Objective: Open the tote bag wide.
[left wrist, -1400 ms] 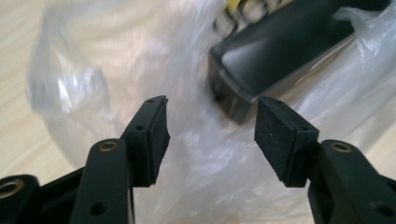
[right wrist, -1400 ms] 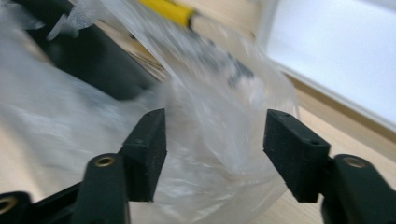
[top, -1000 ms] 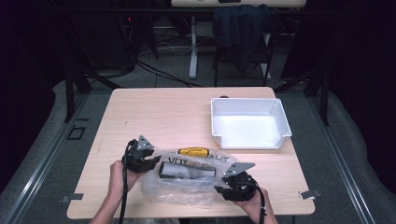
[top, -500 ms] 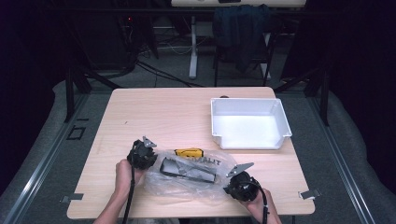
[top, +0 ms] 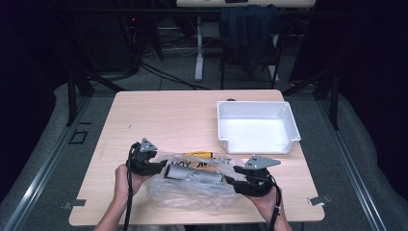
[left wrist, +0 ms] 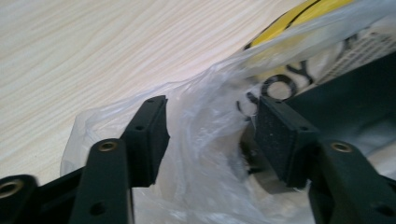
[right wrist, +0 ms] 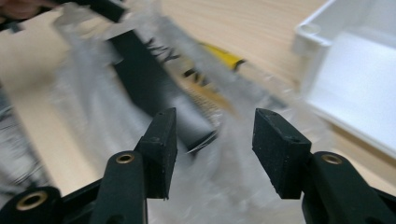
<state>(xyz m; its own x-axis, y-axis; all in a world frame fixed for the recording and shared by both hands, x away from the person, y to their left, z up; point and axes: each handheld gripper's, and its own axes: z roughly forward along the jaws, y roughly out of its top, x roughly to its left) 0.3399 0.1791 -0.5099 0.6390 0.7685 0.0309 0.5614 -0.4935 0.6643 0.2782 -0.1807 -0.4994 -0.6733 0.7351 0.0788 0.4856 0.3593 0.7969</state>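
Observation:
A crumpled clear plastic bag [top: 192,190] lies near the table's front edge. Inside it is a dark grey tool [top: 195,174] with a yellow part [top: 199,155] and black lettering. My left gripper [top: 155,167] is at the bag's left end. In the left gripper view it [left wrist: 212,135] is open, with bag film [left wrist: 201,158] bunched between the jaws and the dark tool [left wrist: 355,102] just beyond the right pad. My right gripper [top: 235,182] is at the bag's right end. In the right gripper view it [right wrist: 215,137] is open over the film, pointing at the tool [right wrist: 154,79].
A white plastic bin [top: 257,127] stands at the table's right, just behind the bag, and is close to the right gripper in its view [right wrist: 355,79]. Bare wooden tabletop [top: 163,120] stretches behind and to the left. Dark floor and stands surround the table.
The dark tool has shifted inside the bag and lies more level. The right gripper has moved slightly up toward the bag's end; the left has barely moved.

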